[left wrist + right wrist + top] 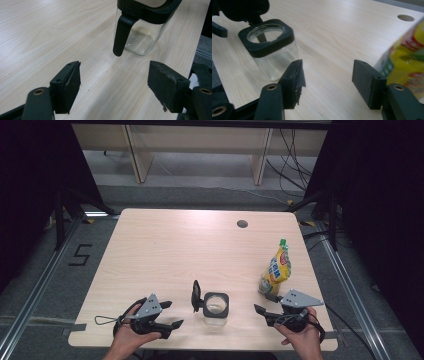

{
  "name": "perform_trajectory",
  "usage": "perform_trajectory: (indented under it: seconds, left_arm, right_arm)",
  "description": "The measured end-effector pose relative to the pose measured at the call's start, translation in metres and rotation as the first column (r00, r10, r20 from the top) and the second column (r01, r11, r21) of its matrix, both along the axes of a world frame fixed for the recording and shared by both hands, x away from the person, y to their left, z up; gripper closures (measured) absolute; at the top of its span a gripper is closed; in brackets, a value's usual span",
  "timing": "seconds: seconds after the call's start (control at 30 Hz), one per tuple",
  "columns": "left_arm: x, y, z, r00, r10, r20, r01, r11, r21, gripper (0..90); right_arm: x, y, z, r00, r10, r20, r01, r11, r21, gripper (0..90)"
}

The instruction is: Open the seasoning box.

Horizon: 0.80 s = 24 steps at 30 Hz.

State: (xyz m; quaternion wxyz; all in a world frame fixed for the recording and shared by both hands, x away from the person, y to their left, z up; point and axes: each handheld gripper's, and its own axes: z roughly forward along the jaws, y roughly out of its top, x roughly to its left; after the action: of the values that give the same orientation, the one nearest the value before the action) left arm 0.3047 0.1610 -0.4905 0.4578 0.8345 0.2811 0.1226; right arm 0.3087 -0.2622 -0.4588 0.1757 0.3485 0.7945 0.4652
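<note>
I hold two grippers, one in each hand, low over the near edge of one pale wooden table (165, 245). My left gripper (169, 314) has its jaws spread wide with nothing between them, and my right gripper (264, 306) is just as wide and empty. Between them stands one clear glass jar (216, 306) with a square black collar; its one black lid (196, 296) is flipped open and stands up on the jar's left side. One yellow pouch (276, 270) with a green cap stands upright just beyond my right gripper, apart from the jar. One round hole (242, 224) sits in the table's far right part.
</note>
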Motion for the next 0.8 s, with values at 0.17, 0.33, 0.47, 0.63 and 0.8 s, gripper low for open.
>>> perform_trajectory:
  seconds: [0.17,0.33,0.47,0.63,0.8]
  left_arm:
    - [-0.006,0.001,-0.001,0.9998,0.014,0.016,-0.014,0.9999,0.005,26.0]
    - [-0.012,0.001,-0.001,0.9994,0.029,0.016,-0.030,0.9988,0.040,25.9]
    - [-0.014,0.001,-0.003,0.9996,0.015,0.023,-0.017,0.9962,0.085,25.9]
    - [-0.017,-0.003,-0.005,0.9996,0.013,0.025,-0.015,0.9978,0.065,26.1]
    - [-0.018,-0.004,-0.006,0.9997,0.024,0.006,-0.024,0.9973,0.069,26.1]
  right_arm:
    - [-0.001,-0.010,-0.004,0.9984,-0.056,-0.004,0.056,0.998,-0.022,38.2]
    - [0.005,-0.023,-0.012,0.9923,-0.122,-0.020,0.122,0.992,-0.020,31.1]
    - [0.007,-0.027,-0.016,0.9833,-0.176,-0.047,0.175,0.984,-0.019,23.7]
    - [0.010,-0.032,-0.018,0.9838,-0.177,-0.030,0.176,0.984,-0.037,22.8]
    - [0.013,-0.034,-0.019,0.9786,-0.205,-0.021,0.204,0.978,-0.038,21.8]
